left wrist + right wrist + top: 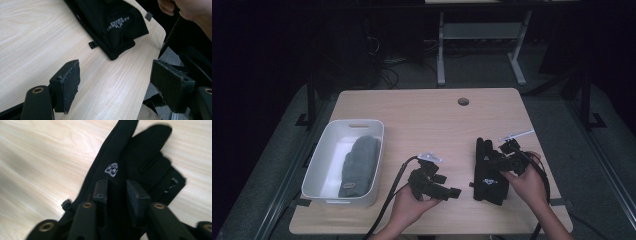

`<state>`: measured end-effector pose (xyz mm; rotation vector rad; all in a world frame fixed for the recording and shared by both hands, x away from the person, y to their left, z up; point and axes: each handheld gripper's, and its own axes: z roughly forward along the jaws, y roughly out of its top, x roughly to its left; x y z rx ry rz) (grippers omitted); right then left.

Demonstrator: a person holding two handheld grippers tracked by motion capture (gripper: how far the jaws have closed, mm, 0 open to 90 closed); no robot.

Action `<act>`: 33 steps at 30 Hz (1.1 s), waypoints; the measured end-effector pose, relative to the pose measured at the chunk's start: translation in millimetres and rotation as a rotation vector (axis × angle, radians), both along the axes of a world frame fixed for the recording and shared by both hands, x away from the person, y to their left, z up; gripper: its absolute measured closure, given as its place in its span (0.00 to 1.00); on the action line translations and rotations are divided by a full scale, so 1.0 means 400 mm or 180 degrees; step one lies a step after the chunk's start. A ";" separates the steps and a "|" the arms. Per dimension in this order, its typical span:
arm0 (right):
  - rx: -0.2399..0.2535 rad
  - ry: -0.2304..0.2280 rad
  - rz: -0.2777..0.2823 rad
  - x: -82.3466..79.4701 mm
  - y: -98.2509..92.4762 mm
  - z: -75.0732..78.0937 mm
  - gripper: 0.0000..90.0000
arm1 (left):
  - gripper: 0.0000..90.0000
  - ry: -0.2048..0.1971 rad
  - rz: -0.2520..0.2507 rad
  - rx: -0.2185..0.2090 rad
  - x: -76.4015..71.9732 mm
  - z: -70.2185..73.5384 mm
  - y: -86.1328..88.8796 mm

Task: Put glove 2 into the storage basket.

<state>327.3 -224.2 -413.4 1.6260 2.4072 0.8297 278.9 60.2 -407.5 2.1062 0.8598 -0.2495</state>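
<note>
While the high view places the black glove (pixel 488 172) flat on the right part of the table (pixel 422 112), well apart from the white bin (pixel 324 165) holding a grey glove (pixel 358 166), it does not resolve the glove's markings. The right gripper view supplies a white emblem on the back of the glove and the fingers pointing away from the camera. The left gripper view supplies white lettering near the cuff, which lies close to the table's near edge. The glove's long axis runs from near edge to far, fingers toward the far side. The right gripper (pixel 116 192) sits over the glove, jaws narrowly apart, nothing clamped. The left gripper (pixel 115 85) is held above bare wood, jaws wide apart and empty.
</note>
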 end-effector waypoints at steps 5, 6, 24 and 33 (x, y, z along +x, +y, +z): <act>0.0004 -0.0106 0.0016 -0.012 -0.014 0.000 0.63 | 0.27 0.0018 0.0021 -0.0024 -0.001 -0.002 0.006; 0.0001 -0.0136 0.0011 -0.017 -0.021 0.004 0.63 | 0.27 0.0022 0.0023 -0.0033 -0.001 -0.003 0.007; 0.0156 -0.0018 0.0038 -0.098 -0.071 -0.051 0.84 | 0.28 0.0188 -0.0019 0.0020 0.015 -0.053 -0.038; 0.0357 0.0034 0.0204 -0.113 -0.044 -0.065 0.77 | 0.31 0.0252 0.0013 0.0062 0.033 -0.072 -0.065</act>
